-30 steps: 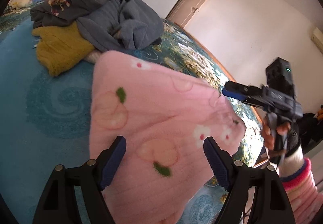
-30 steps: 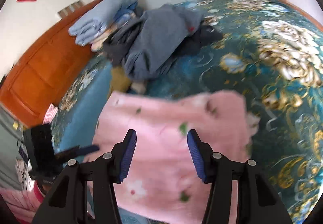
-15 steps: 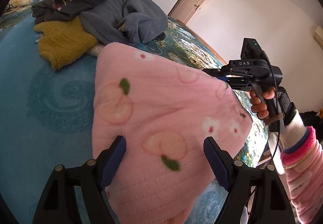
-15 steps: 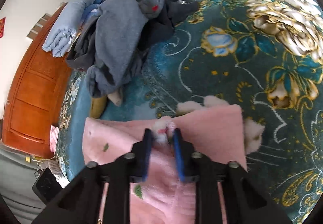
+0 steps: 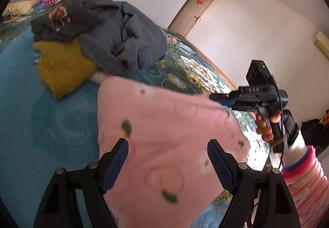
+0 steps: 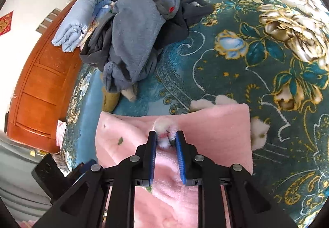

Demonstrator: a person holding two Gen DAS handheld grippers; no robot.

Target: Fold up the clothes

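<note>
A pink fleece garment with peach and flower prints lies on the bed, also in the right wrist view. My right gripper is shut on its far edge, pinching a fold with white fluffy lining; it shows in the left wrist view at the garment's right edge, lifting it slightly. My left gripper is open above the near part of the pink garment, jaws wide apart and empty.
A heap of grey clothes and a mustard yellow garment lie further back on the teal floral bedspread. Folded quilts sit by the wooden headboard. The bed's edge is at right.
My right gripper came down onto the pink garment's far edge, shut on it, and now lifts it a little. My left gripper stays open, shifted slightly.
</note>
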